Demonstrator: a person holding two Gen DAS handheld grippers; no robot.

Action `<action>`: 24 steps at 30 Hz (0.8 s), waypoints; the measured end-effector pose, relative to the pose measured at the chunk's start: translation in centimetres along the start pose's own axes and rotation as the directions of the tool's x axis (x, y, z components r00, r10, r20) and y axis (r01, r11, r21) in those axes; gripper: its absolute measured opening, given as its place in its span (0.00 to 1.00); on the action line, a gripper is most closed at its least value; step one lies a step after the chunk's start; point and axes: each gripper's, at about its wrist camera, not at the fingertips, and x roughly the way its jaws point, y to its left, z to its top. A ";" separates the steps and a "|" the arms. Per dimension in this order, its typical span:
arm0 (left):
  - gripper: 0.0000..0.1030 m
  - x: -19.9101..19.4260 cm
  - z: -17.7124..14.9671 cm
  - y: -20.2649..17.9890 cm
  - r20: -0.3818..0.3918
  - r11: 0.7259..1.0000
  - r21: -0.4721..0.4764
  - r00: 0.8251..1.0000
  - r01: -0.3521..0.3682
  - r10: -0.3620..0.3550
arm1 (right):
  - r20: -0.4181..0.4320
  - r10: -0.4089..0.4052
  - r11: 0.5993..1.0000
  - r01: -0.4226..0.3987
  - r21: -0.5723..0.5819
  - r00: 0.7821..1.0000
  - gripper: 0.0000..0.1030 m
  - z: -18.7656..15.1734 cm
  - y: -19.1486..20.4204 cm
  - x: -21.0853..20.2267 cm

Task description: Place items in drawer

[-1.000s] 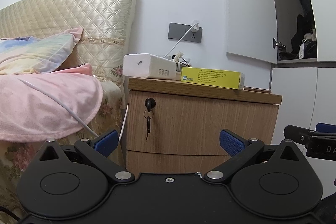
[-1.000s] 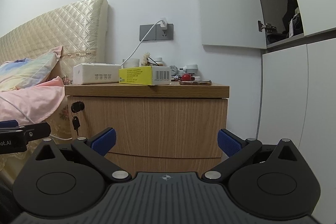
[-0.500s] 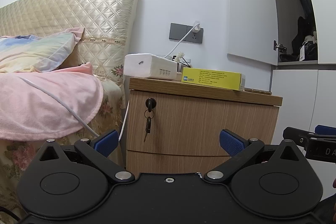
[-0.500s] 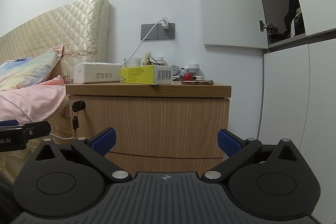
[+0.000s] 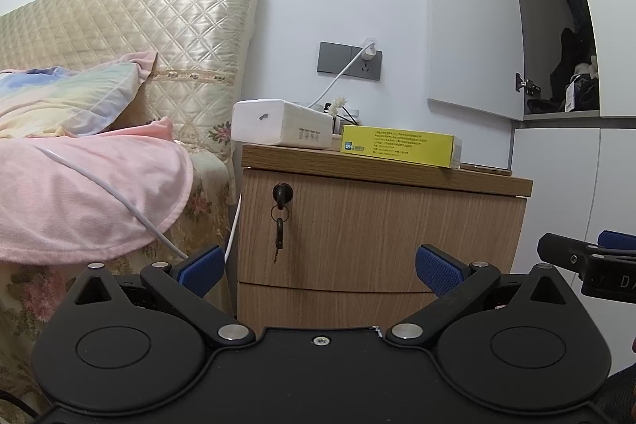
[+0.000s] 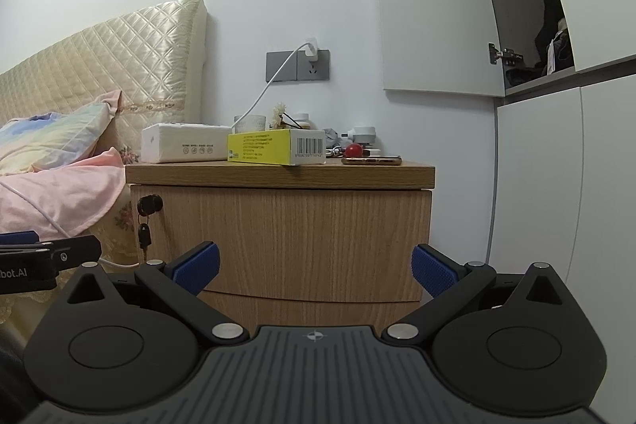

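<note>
A wooden nightstand [image 5: 377,225] stands beside the bed, its top drawer [image 6: 286,241] closed with a key [image 5: 280,209] in the lock. On top lie a yellow box [image 5: 399,146], a white tissue pack [image 5: 280,126] and a phone [image 6: 371,160]. The yellow box [image 6: 276,147] and tissue pack [image 6: 183,143] also show in the right wrist view. My left gripper [image 5: 320,269] is open and empty, short of the drawer front. My right gripper [image 6: 314,267] is open and empty, also short of it.
A bed with pink blanket [image 5: 87,193] and pillow [image 5: 59,98] lies left of the nightstand. A white charging cable [image 5: 338,78] runs from the wall socket. A red ball [image 6: 353,150] and small clutter sit at the back. White cabinet doors [image 6: 556,185] stand on the right.
Both grippers have dropped slightly and edged a little closer to the nightstand. Jaws stay open.
</note>
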 end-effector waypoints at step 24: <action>0.99 -0.2 0.1 0.1 0.002 1.000 -0.011 1.000 0.005 -0.005 | 0.006 0.003 1.000 -0.003 -0.002 1.000 1.00 -0.2 0.3 -0.3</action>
